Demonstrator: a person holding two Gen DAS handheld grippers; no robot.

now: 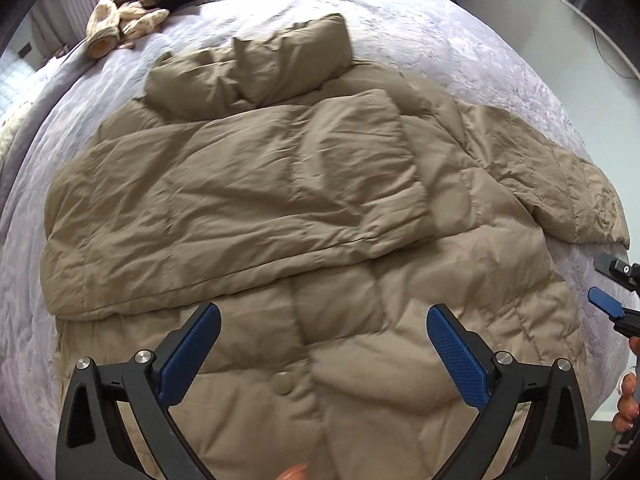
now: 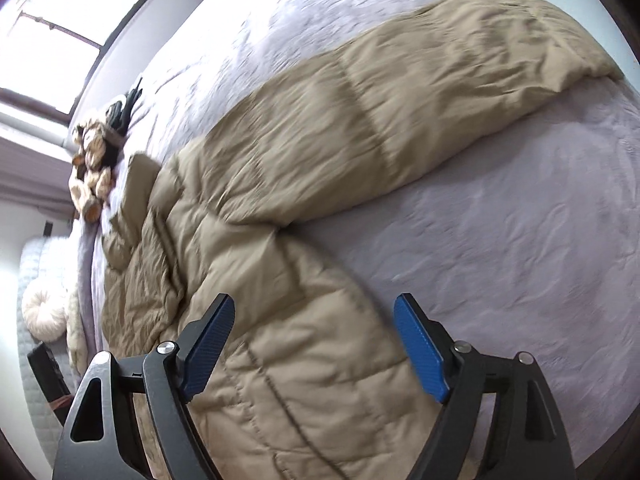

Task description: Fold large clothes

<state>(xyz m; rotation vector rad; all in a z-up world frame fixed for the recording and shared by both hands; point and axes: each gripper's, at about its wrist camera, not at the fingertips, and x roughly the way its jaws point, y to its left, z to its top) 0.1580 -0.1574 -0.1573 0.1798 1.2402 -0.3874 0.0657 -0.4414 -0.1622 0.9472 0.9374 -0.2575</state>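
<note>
A large tan puffer jacket (image 1: pixel 280 200) lies flat on a lavender bedspread (image 1: pixel 440 32), hood at the far end. Its left sleeve (image 1: pixel 224 216) is folded across the chest. Its right sleeve (image 1: pixel 560 184) stretches out to the right. My left gripper (image 1: pixel 324 320) is open and empty above the jacket's lower front, near a snap button (image 1: pixel 283 383). My right gripper (image 2: pixel 314 312) is open and empty over the jacket's right hem edge (image 2: pixel 304 344); the outstretched sleeve (image 2: pixel 380 100) runs ahead of it. The right gripper's blue fingertips (image 1: pixel 606 300) show at the right edge of the left wrist view.
A heap of cream and brown patterned clothes (image 1: pixel 140 4) with dark items lies at the bed's far left corner, also in the right wrist view (image 2: pixel 94 160). A window (image 2: pixel 80 12) is beyond it. A white cushion (image 2: pixel 40 312) sits beside the bed. Bare bedspread (image 2: pixel 520 240) lies right of the jacket.
</note>
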